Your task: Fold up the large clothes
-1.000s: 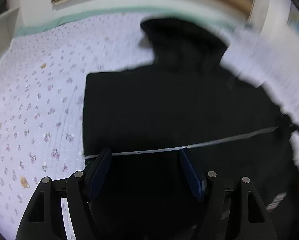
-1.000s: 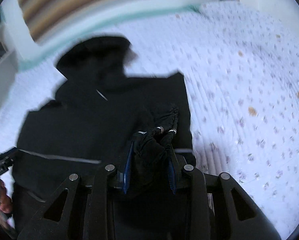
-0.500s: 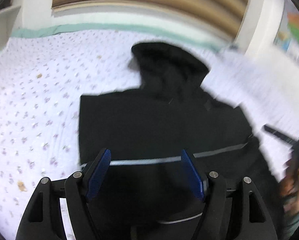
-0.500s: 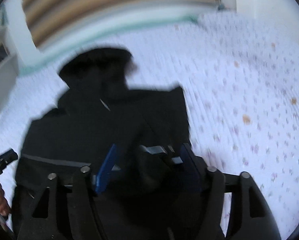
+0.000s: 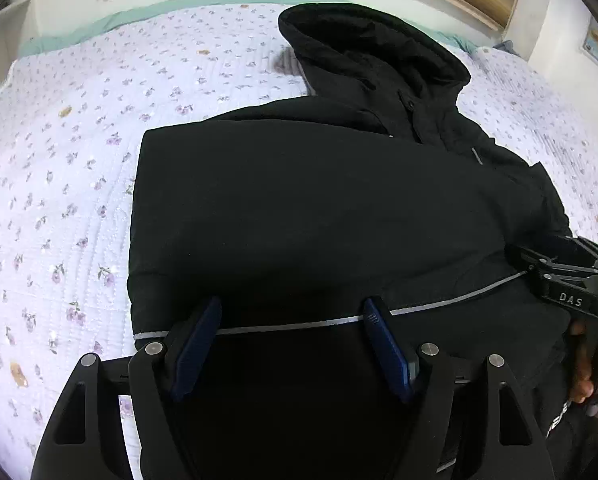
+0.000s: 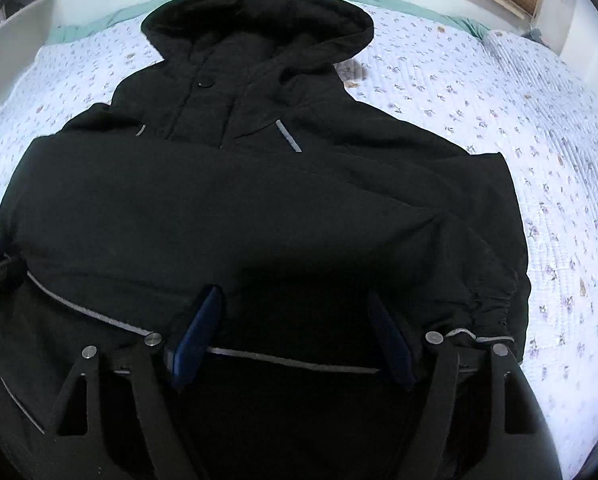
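Note:
A large black hooded jacket (image 5: 319, 208) lies flat on the bed, hood (image 5: 363, 44) toward the far wall, both sleeves folded across its body, a thin grey reflective stripe (image 5: 299, 325) near the hem. It fills the right wrist view (image 6: 259, 208) too, with the gathered cuff (image 6: 487, 312) at the right. My left gripper (image 5: 293, 312) is open and empty above the stripe. My right gripper (image 6: 295, 308) is open and empty above the lower jacket; it also shows at the right edge of the left wrist view (image 5: 559, 276).
The bed has a white quilt with small purple flowers (image 5: 59, 184), bare to the left of the jacket and to its right (image 6: 559, 168). A green mattress edge (image 5: 139, 12) and a white wall run along the far side.
My right gripper has opened and let go of the black sleeve cuff, which now lies on the jacket. Both grippers have drawn back a little from the jacket.

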`<move>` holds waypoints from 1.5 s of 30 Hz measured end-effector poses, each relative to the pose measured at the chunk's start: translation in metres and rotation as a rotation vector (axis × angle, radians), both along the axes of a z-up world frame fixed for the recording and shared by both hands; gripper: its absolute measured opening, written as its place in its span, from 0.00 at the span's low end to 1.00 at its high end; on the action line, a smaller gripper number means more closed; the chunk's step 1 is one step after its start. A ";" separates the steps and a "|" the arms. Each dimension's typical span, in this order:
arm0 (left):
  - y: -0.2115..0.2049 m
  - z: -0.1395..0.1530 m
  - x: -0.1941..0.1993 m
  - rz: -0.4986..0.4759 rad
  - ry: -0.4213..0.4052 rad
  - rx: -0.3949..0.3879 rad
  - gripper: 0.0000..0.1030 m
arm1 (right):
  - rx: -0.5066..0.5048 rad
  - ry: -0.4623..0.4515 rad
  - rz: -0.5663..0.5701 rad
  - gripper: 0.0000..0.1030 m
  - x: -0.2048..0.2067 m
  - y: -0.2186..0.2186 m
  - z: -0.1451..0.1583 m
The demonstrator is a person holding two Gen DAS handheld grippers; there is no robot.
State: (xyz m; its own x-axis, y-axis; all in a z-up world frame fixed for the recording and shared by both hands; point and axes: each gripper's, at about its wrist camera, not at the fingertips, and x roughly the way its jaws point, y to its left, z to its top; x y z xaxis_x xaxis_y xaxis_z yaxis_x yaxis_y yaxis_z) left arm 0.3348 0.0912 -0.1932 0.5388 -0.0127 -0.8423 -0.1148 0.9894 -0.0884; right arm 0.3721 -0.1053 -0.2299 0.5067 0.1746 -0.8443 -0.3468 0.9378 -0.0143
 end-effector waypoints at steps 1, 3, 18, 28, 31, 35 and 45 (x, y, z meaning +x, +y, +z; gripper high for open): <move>-0.001 0.001 -0.002 -0.004 -0.011 0.004 0.73 | 0.006 0.007 0.001 0.73 -0.001 -0.003 0.002; -0.004 0.008 -0.012 -0.009 -0.033 0.017 0.73 | 0.030 0.027 0.003 0.73 -0.008 -0.014 0.012; 0.020 -0.011 -0.038 0.090 0.071 -0.123 0.77 | 0.040 -0.001 -0.021 0.58 -0.059 -0.063 0.016; 0.020 -0.010 -0.060 0.048 -0.137 -0.145 0.87 | 0.167 -0.186 -0.005 0.62 -0.093 -0.080 0.003; 0.022 -0.013 -0.054 0.045 -0.129 -0.155 0.89 | 0.165 -0.182 -0.008 0.63 -0.093 -0.079 0.002; 0.017 -0.015 -0.043 0.033 -0.059 -0.133 0.91 | 0.134 -0.135 -0.029 0.64 -0.086 -0.071 0.004; 0.086 0.186 -0.039 0.113 -0.152 -0.207 0.83 | 0.004 0.017 -0.018 0.70 -0.047 -0.084 0.131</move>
